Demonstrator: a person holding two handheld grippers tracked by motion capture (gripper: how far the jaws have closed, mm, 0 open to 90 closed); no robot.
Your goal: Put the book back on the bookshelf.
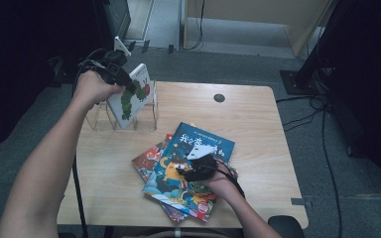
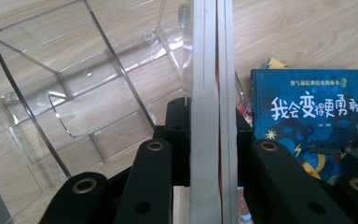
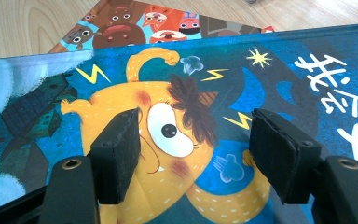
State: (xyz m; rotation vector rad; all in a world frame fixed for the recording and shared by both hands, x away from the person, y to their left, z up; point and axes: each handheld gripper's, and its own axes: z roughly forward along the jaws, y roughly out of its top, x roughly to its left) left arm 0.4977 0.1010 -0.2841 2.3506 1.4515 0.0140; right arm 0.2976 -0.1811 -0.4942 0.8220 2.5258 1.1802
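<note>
We hold the caterpillar book [image 1: 135,94] by its top edge over the clear rack [image 1: 99,119]; it looks stiff, light and slick-covered. Left gripper [image 2: 208,140] is clamped on it. Right gripper [image 3: 193,156] hovers wide open, empty, over the blue book [image 3: 279,93].

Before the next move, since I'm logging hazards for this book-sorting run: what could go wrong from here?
1. The left gripper pinches the caterpillar book by one edge above the clear acrylic rack; it could swing, hit a divider or push the light rack.
2. The right gripper hangs open over the blue monster book; pressing down might slide that loose stack toward the table's near edge.
</note>
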